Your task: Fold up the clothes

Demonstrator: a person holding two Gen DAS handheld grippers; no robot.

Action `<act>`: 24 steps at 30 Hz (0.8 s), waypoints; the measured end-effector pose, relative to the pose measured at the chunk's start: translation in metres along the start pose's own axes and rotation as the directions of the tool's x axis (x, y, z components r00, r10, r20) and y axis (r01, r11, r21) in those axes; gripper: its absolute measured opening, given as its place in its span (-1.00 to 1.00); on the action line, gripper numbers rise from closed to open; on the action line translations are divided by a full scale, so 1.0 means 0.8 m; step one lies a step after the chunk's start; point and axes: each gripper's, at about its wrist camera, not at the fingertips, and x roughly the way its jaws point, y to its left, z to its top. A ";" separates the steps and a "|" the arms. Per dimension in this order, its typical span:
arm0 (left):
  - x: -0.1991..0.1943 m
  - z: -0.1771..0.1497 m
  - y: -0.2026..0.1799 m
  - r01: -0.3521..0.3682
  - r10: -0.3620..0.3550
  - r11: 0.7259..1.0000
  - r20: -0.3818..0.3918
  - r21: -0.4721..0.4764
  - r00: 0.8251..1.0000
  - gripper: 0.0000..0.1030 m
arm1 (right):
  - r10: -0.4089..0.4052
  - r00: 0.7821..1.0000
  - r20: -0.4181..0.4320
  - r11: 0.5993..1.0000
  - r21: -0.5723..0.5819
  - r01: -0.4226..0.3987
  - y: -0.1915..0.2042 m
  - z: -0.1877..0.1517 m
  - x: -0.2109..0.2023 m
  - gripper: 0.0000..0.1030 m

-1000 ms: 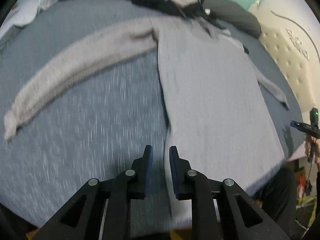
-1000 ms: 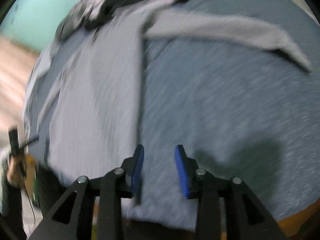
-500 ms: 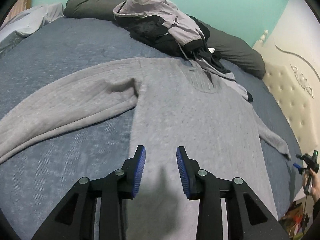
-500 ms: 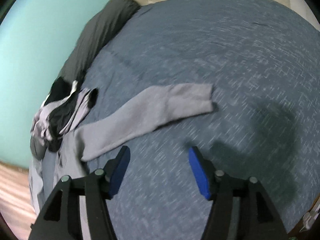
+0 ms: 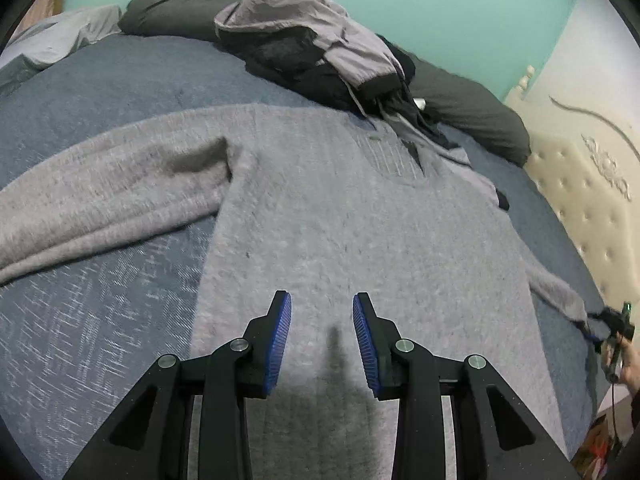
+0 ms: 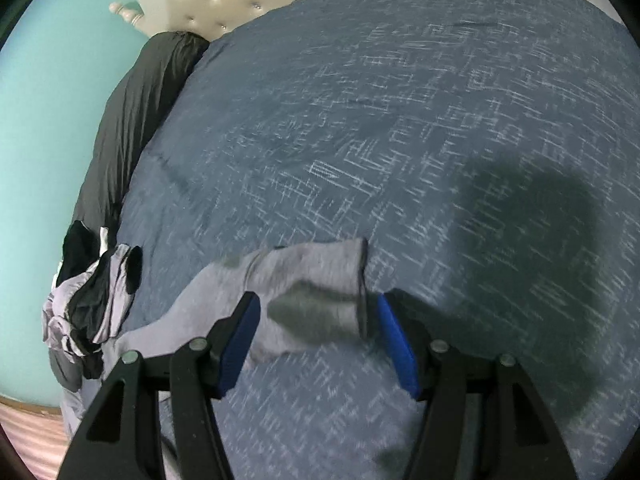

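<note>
Right gripper (image 6: 316, 312) released, my jaws straddling sweater (image 5: 360, 216) cuff, not pinching yet. Left gripper (image 5: 322, 320) released over sweater body. No folds done.

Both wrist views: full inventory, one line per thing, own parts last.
sweater: 1, light grey, spread flat on the bed, sleeves out to both sides
sleeve cuff: 1, grey, between the right gripper's open jaws
bedspread: 1, blue-grey, covers the bed
jacket pile: 1, grey and black, beyond the sweater's collar
pillows: 2, dark, along the teal wall
headboard: 1, cream, tufted
left gripper: 1, black with blue pads, open above the sweater body
right gripper: 1, same, open
hand: 1, holds the right gripper
</note>
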 end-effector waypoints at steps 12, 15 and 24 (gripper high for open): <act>0.010 -0.005 -0.005 0.007 -0.007 1.000 -0.001 0.028 1.000 -0.32 | -0.085 0.995 0.055 0.980 -0.178 0.094 0.038 -0.002 0.025 -0.59; 0.012 -0.008 -0.001 0.007 -0.007 1.000 -0.008 0.020 1.000 -0.32 | -0.075 0.992 0.100 0.976 -0.196 0.094 0.041 0.001 0.016 -0.86; 0.011 -0.007 -0.003 0.012 -0.012 1.000 -0.004 0.026 1.000 -0.32 | -0.031 0.977 0.213 0.964 -0.251 0.086 0.059 0.049 -0.026 -0.91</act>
